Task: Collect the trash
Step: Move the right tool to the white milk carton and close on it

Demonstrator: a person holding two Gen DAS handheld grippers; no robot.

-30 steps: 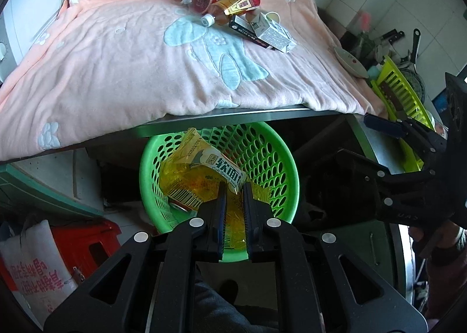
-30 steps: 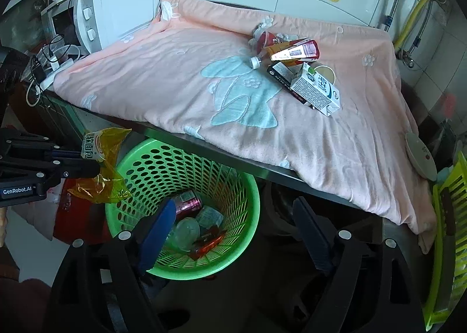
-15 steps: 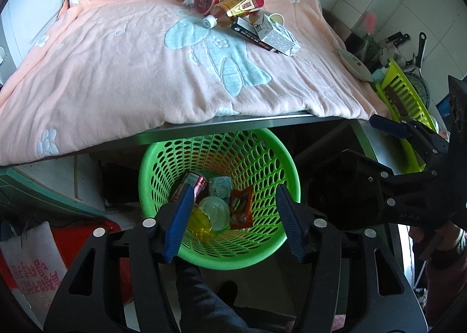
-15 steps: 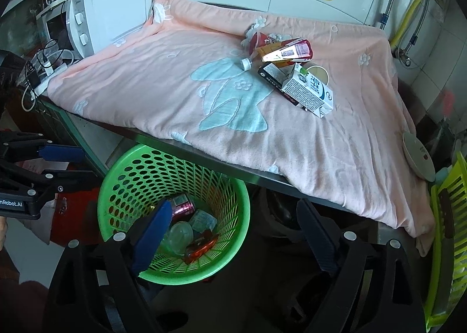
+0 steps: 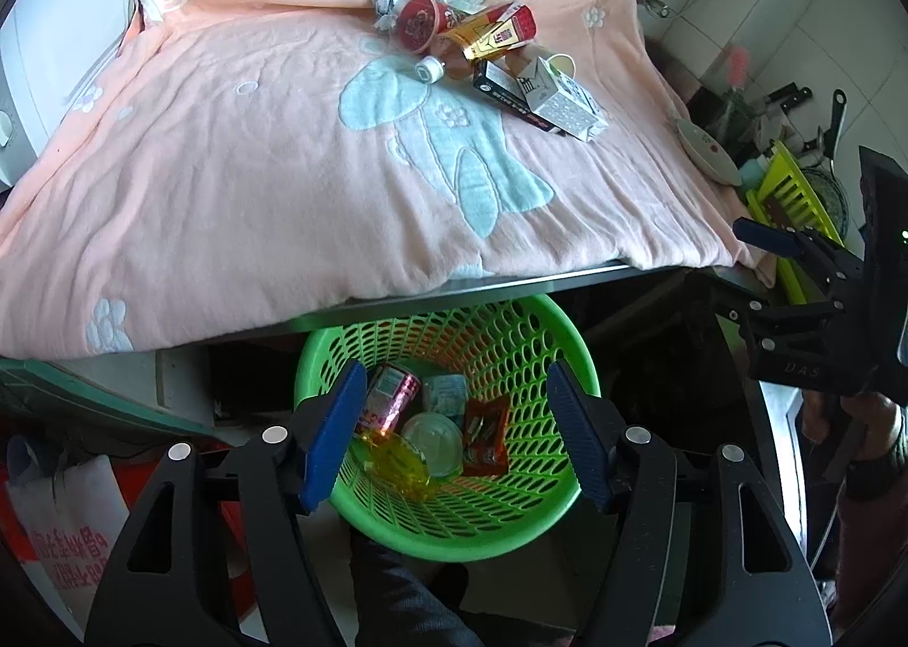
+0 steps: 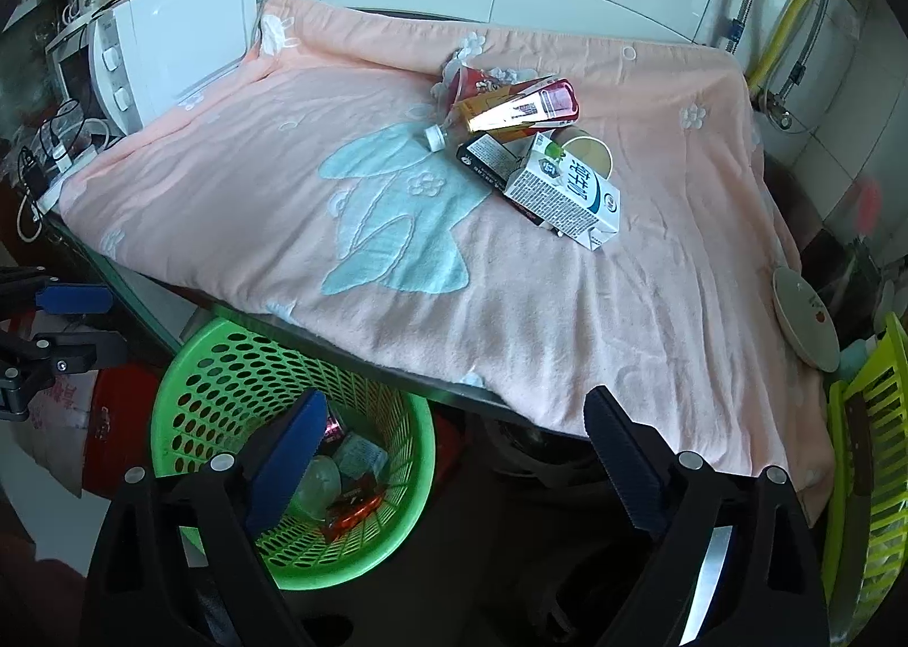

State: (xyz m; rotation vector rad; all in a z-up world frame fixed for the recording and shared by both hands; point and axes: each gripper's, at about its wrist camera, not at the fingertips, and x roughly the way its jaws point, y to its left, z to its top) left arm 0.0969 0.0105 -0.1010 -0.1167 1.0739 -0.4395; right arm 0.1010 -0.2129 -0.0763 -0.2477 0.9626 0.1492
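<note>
A green basket (image 5: 567, 340) (image 6: 215, 363) stands on the floor below the table's front edge. It holds a yellow wrapper (image 5: 397, 462), a pink can (image 5: 386, 397), a clear lid (image 5: 432, 437) and a red packet (image 5: 485, 434). My left gripper (image 5: 457, 428) is open and empty above the basket. My right gripper (image 6: 459, 459) is open and empty at the table's front edge. A trash pile lies at the far side of the pink blanket (image 6: 397, 227): a white carton (image 6: 567, 196) (image 5: 562, 102), a bottle (image 6: 516, 108) (image 5: 488, 34), a black box (image 6: 488, 156) and a red cup (image 5: 417, 20).
A white microwave (image 6: 164, 51) stands at the table's left. A plate (image 6: 806, 318) and a yellow-green rack (image 6: 868, 442) are at the right. A red stool (image 6: 113, 414) and a white bag (image 5: 62, 522) sit left of the basket.
My left gripper opened and let the yellow wrapper fall into the basket. My right gripper moved up toward the table.
</note>
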